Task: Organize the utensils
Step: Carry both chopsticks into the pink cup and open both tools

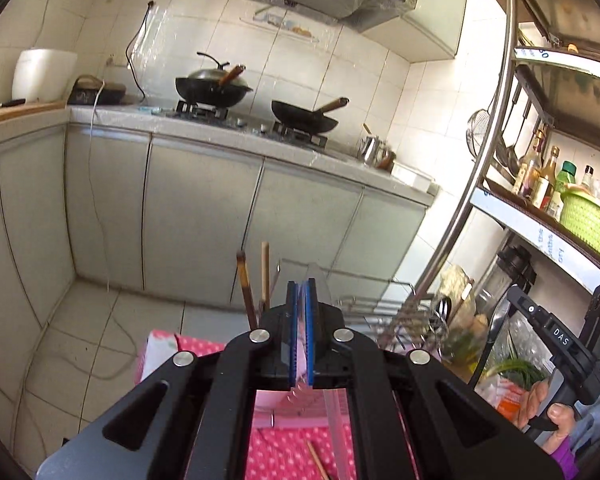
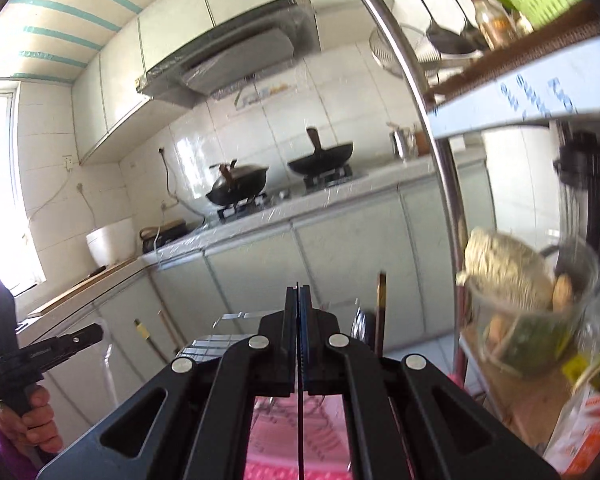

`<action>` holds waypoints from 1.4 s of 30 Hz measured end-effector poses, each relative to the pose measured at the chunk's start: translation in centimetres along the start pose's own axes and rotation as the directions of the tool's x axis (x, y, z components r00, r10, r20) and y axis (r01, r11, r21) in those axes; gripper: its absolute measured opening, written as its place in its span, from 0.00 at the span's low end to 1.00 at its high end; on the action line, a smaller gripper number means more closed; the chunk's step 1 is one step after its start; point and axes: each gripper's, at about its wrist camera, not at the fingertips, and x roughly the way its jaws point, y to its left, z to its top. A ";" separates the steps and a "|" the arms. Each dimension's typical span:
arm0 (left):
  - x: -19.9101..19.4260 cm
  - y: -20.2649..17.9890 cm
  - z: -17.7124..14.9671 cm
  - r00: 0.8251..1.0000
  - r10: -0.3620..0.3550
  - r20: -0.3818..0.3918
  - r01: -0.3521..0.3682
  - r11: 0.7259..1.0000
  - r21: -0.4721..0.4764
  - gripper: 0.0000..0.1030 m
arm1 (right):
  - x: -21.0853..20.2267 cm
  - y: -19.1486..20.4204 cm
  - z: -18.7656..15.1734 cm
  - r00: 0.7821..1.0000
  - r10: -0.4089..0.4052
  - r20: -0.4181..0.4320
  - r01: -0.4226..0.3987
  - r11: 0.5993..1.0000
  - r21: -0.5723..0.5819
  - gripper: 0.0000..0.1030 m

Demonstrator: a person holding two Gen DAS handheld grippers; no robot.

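Both hand-held grippers raised, facing the stove counter [image 1: 236, 136]. Left hand-held gripper [image 1: 301, 292] pressed together, chopsticks [image 1: 247, 292] upright just left of its tips (long axis vertical). Right hand-held gripper [image 2: 299, 300] pinching a thin dark chopstick [image 2: 300, 432], running lengthwise between the pads.

Left tongs [image 1: 301, 332]: matt black plastic, blue rubbery pads, bright metal rivets.
Chopsticks [image 1: 245, 290]: wood, one dark, one pale, just beyond the tongs.
Cloth [image 1: 284, 452]: pink, white-dotted, under the tongs.
Rack [image 1: 384, 304]: shiny metal wire, right of the tongs.
Wall tiles [image 1: 300, 64]: glossy white, well beyond.
Basket [image 1: 590, 222]: green plastic mesh, upper right.
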 end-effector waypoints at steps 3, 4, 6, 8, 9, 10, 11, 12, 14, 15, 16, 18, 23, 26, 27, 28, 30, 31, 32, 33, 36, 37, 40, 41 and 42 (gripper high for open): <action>0.8 0.0 1.0 0.999 0.026 0.031 -0.026 1.000 0.012 0.02 | 1.1 0.0 1.1 0.998 -0.029 0.057 0.031 0.998 -0.046 0.01; 1.0 0.0 1.2 0.998 0.037 0.043 -0.038 0.999 0.016 0.02 | 1.5 0.0 1.4 0.996 -0.041 0.078 0.046 0.997 -0.065 0.01; 1.5 0.0 1.7 0.997 0.051 0.063 -0.053 0.998 0.024 0.02 | 2.2 0.0 1.7 0.992 -0.058 0.108 0.068 0.994 -0.090 0.01; 2.2 0.0 2.1 0.994 0.067 0.085 -0.070 0.997 0.025 0.02 | 3.0 -0.1 1.8 0.990 -0.067 0.123 0.080 0.991 -0.106 0.01; 2.5 0.0 2.3 0.993 0.072 0.092 -0.075 0.997 0.026 0.02 | 3.4 -0.2 1.7 0.989 -0.075 0.131 0.090 0.989 -0.114 0.01; 2.9 0.1 2.5 0.992 0.078 0.101 -0.081 0.996 0.025 0.02 | 3.9 -0.3 1.6 0.988 -0.078 0.134 0.094 0.988 -0.120 0.01; 3.2 0.0 2.7 0.990 0.086 0.116 -0.089 0.996 0.021 0.02 | 4.3 -0.5 1.3 0.987 -0.080 0.138 0.098 0.987 -0.124 0.01; 3.5 0.0 2.8 0.988 0.092 0.127 -0.095 0.995 0.022 0.02 | 4.7 -0.6 1.0 0.987 -0.084 0.140 0.102 0.987 -0.127 0.01; 3.8 0.0 2.9 0.982 0.105 0.158 -0.110 0.994 0.025 0.02 | 5.4 -0.9 0.4 0.987 -0.093 0.134 0.111 0.985 -0.135 0.01; 4.0 0.0 3.0 0.978 0.110 0.177 -0.118 0.993 0.031 0.02 | 5.6 -1.0 0.0 0.986 -0.100 0.132 0.118 0.983 -0.137 0.01; 4.1 -0.1 3.0 0.974 0.118 0.192 -0.127 0.991 0.038 0.02 | 5.8 -1.1 -0.4 0.986 -0.106 0.128 0.124 0.982 -0.140 0.01; 4.5 -0.3 2.9 0.966 0.139 0.219 -0.156 0.986 0.061 0.02 | 6.1 -1.5 -1.1 0.986 -0.113 0.119 0.129 0.982 -0.136 0.01; 6.1 -0.9 1.4 0.948 0.182 0.260 -0.220 0.967 0.127 0.02 | 6.6 -2.2 -2.7 0.989 -0.119 0.088 0.129 0.984 -0.119 0.01; 6.6 -1.1 0.2 0.944 0.192 0.268 -0.240 0.957 0.160 0.02 | 6.6 -2.5 -3.4 0.990 -0.122 0.069 0.129 0.985 -0.113 0.01; 6.7 -1.2 -0.3 0.944 0.191 0.269 -0.242 0.955 0.172 0.02 | 6.6 -2.6 -3.6 0.991 -0.120 0.060 0.126 0.986 -0.107 0.01; 6.7 -1.2 -0.7 0.943 0.190 0.272 -0.243 0.954 0.177 0.02 | 6.5 -2.8 -3.9 0.991 -0.120 0.051 0.124 0.987 -0.100 0.01; 6.7 -1.1 -1.8 0.943 0.182 0.280 -0.238 0.955 0.180 0.02 | 6.3 -2.9 -4.3 0.993 -0.116 0.039 0.119 0.989 -0.087 0.01; 6.6 -1.0 -2.3 0.943 0.176 0.281 -0.232 0.956 0.180 0.02 | 6.2 -3.0 -4.6 0.993 -0.113 0.029 0.115 0.990 -0.081 0.01; 6.6 -0.9 -2.8 0.943 0.176 0.282 -0.232 0.956 0.180 0.02 | 6.1 -3.0 -4.8 0.993 -0.114 0.023 0.115 0.990 -0.077 0.01; 6.5 -0.8 -3.2 0.939 0.182 0.291 -0.240 0.955 0.177 0.02 | 5.9 -3.1 -5.1 0.993 -0.115 0.021 0.116 0.990 -0.075 0.01; 5.7 -0.6 -2.7 0.923 0.183 0.337 -0.247 0.956 0.158 0.02 | 5.8 -3.3 -5.4 0.993 -0.118 0.013 0.118 0.991 -0.070 0.01; 5.3 -0.7 -2.2 0.918 0.180 0.354 -0.245 0.958 0.149 0.02 | 5.7 -3.3 -5.3 0.993 -0.116 0.014 0.116 0.991 -0.068 0.01; 4.9 -1.3 -1.2 0.894 0.177 0.412 -0.263 0.951 0.162 0.02 | 5.6 -3.2 -5.0 0.994 -0.111 0.024 0.112 0.992 -0.065 0.01; 5.0 -1.6 -1.2 0.888 0.176 0.425 -0.272 0.946 0.178 0.02 | 5.6 -3.2 -4.9 0.994 -0.108 0.026 0.110 0.992 -0.063 0.01; 5.2 -1.8 -1.3 0.886 0.176 0.430 -0.280 0.941 0.190 0.02 | 5.7 -3.2 -4.8 0.994 -0.107 0.026 0.108 0.992 -0.062 0.01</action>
